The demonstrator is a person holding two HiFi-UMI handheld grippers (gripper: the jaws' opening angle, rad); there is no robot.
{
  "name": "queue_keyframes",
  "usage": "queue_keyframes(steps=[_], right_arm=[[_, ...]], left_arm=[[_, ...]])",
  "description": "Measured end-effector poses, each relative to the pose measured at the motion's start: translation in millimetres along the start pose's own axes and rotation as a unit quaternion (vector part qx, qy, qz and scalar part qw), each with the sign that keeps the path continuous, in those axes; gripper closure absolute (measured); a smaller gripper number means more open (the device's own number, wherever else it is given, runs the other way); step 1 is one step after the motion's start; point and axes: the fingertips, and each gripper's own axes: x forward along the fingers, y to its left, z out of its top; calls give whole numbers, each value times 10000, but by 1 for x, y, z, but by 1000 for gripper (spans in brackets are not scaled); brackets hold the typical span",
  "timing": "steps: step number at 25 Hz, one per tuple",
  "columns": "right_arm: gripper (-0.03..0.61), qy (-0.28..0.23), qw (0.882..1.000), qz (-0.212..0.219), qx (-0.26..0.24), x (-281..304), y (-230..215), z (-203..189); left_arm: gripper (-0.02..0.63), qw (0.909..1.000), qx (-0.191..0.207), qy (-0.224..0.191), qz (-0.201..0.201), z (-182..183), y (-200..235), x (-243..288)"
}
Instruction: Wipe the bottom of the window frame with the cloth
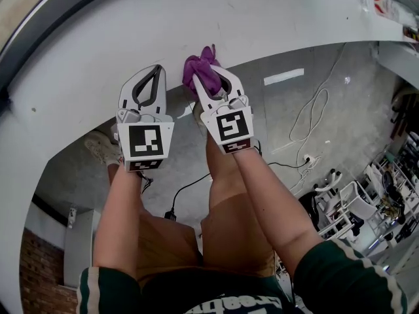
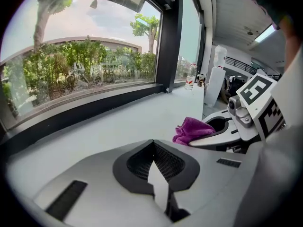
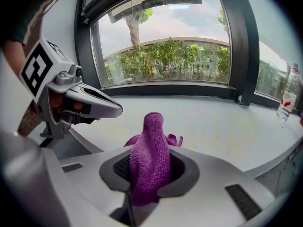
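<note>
Only one cloth [image 3: 152, 126], pinched in right tongs [image 3: 150, 151]; left tongs [image 2: 153, 143] closed, empty

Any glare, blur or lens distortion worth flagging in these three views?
Head view: heavy fisheye bends the white sill into an arc. Left gripper view: dark vignetted corners, daylight window not blown out. Right gripper view: purple cloth sharp, edges soft.

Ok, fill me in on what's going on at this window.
A person holds a gripper in each hand over the wide white sill. The right gripper is shut on a bunched purple microfibre cloth, whose loose end seems to rest on the sill. The left gripper is beside it, its fingers closed on nothing. The black bottom rail of the window frame lies further across the sill, and the cloth is not on it yet.
</note>
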Motion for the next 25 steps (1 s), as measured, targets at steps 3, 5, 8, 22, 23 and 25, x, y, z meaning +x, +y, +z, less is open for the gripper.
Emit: queue_keyframes(steps=[3, 5, 8, 22, 23, 25], right_arm=[[480, 52, 9999, 78, -60, 2, 6, 3], [480, 96, 9999, 94, -93, 1, 11, 4], [480, 115, 9998, 93, -131, 3, 17, 5], [480, 232, 9991, -163, -312, 16, 55, 8], [480, 273, 9990, -182, -318, 17, 56, 7], [480, 319, 9986, -220, -348, 19, 58, 8]], left_arm=[[606, 10000, -8, -25, 57, 1, 4, -5], [606, 10000, -32, -38, 76, 0, 5, -11], [606, 9999, -72, -81, 124, 0, 11, -20], [606, 9983, -373, -105, 425, -47, 48, -66], [606, 9981, -413, -120, 446, -49, 51, -68], [606, 9977, -470, -147, 474, -53, 56, -74]])
